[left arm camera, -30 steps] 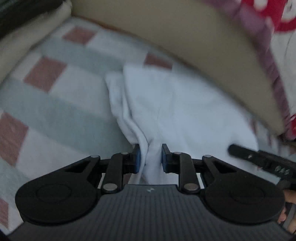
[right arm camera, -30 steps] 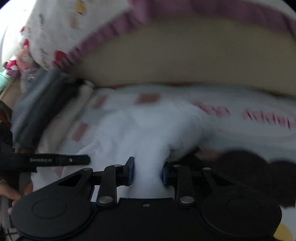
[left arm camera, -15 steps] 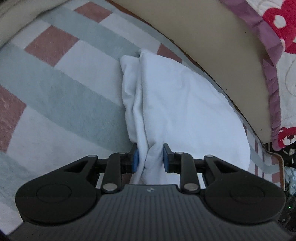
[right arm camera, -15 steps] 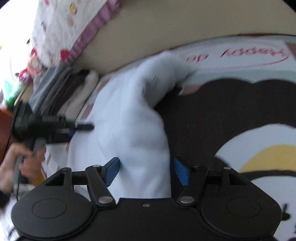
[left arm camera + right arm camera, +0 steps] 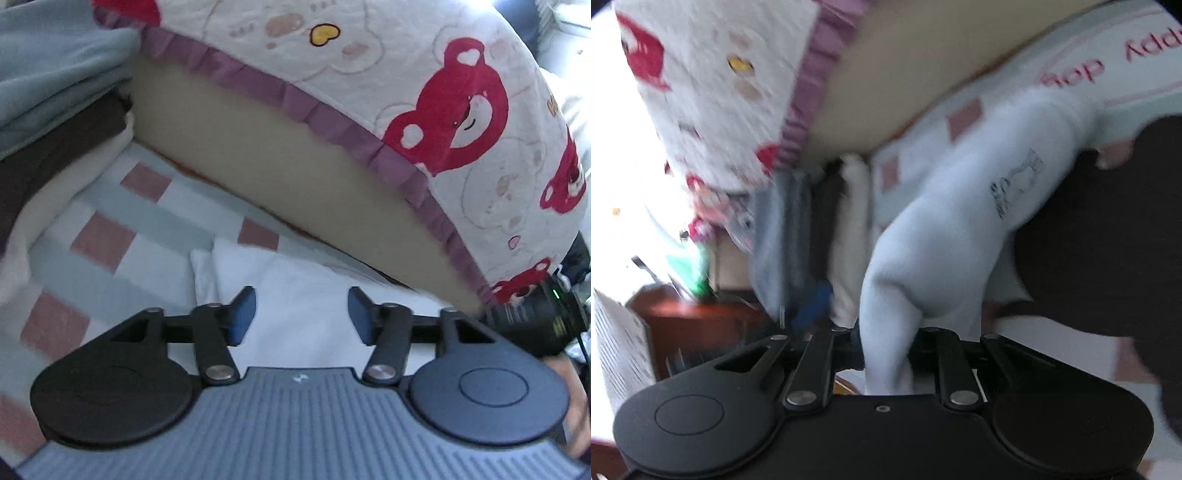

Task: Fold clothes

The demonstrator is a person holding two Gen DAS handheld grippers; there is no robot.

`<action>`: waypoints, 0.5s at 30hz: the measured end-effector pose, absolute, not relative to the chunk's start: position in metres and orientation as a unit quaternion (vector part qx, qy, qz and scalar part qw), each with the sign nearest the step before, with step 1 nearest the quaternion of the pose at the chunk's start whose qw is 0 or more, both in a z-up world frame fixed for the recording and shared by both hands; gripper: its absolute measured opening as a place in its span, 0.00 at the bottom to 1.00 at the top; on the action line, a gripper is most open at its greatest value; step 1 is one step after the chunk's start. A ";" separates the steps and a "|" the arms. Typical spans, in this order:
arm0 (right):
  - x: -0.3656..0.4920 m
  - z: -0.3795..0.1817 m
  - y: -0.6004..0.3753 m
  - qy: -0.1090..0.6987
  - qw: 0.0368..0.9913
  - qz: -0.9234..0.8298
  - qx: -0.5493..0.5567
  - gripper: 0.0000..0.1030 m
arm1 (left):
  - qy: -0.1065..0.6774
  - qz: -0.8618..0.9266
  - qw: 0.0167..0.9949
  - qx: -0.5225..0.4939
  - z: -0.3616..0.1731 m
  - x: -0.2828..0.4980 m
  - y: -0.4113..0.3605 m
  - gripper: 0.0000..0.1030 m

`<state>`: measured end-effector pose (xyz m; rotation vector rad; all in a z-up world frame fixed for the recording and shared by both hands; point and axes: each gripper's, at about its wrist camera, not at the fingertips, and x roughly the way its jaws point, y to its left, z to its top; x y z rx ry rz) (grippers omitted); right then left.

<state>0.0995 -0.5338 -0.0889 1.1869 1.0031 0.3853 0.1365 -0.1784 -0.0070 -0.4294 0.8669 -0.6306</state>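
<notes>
A white garment [image 5: 295, 295] lies on the checked blanket [image 5: 110, 243]. My left gripper [image 5: 301, 314] is open just above it, blue pads apart and holding nothing. In the right wrist view the same white garment [image 5: 960, 229] is bunched and stretched; it bears a small dark print. My right gripper [image 5: 886, 347] is shut on the garment's near end, and the cloth hides its pads. The other gripper's blue pad [image 5: 816, 302] shows at the left, blurred.
A beige mattress edge [image 5: 277, 158] with a bear-print quilt [image 5: 443, 92] rises behind the garment. Folded clothes [image 5: 48, 122] are stacked at the left. A dark patterned blanket area [image 5: 1108, 240] lies to the right. A reddish-brown cabinet [image 5: 698, 321] stands at the far left.
My left gripper has let go of the white garment and opened. My right gripper, open half a second ago, has closed on the garment and swung left.
</notes>
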 end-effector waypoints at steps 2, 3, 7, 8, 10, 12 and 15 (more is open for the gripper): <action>0.113 -0.073 -0.531 0.441 0.684 0.162 0.557 0.19 | 0.383 -0.318 0.845 -0.196 0.000 0.118 -0.177 0.56; 0.119 -0.067 -0.529 0.440 0.683 0.160 0.561 0.19 | 0.363 -0.324 0.857 -0.171 0.006 0.105 -0.178 0.61; 0.144 -0.045 -0.520 0.441 0.687 0.159 0.556 0.19 | 0.300 -0.322 0.898 -0.020 0.018 0.066 -0.198 0.78; 0.148 -0.041 -0.517 0.442 0.687 0.158 0.554 0.19 | 0.292 -0.317 0.902 0.015 0.018 0.062 -0.205 0.78; 0.155 -0.036 -0.515 0.445 0.689 0.155 0.551 0.19 | 0.293 -0.306 0.904 0.052 0.016 0.060 -0.218 0.79; 0.160 -0.032 -0.510 0.447 0.691 0.151 0.547 0.19 | 0.287 -0.281 0.913 0.075 0.013 0.059 -0.229 0.79; 0.158 -0.031 -0.507 0.451 0.690 0.151 0.545 0.19 | 0.248 -0.229 0.933 0.128 0.005 0.057 -0.244 0.79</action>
